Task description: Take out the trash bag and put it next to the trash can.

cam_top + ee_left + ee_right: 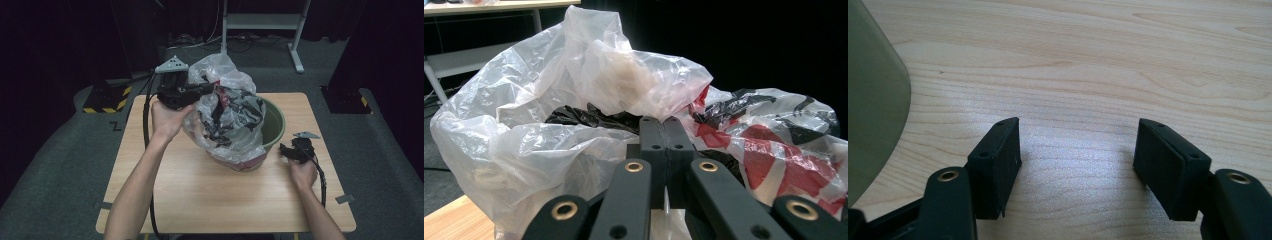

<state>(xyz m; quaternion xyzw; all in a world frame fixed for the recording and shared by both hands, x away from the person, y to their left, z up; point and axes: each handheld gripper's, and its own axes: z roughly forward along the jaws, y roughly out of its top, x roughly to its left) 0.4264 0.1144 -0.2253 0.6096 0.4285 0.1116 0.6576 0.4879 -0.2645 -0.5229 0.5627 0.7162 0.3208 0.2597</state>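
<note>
The clear plastic bag (227,112), stuffed with black and red film, sits half in the green bin (274,125). The left gripper (207,90) pinches the bag's upper edge. The right gripper (287,151) rests beside the bin, jaws wide, holding nothing. Risk: thin film may tear or slip under 1 grip. No legible writing.
</note>
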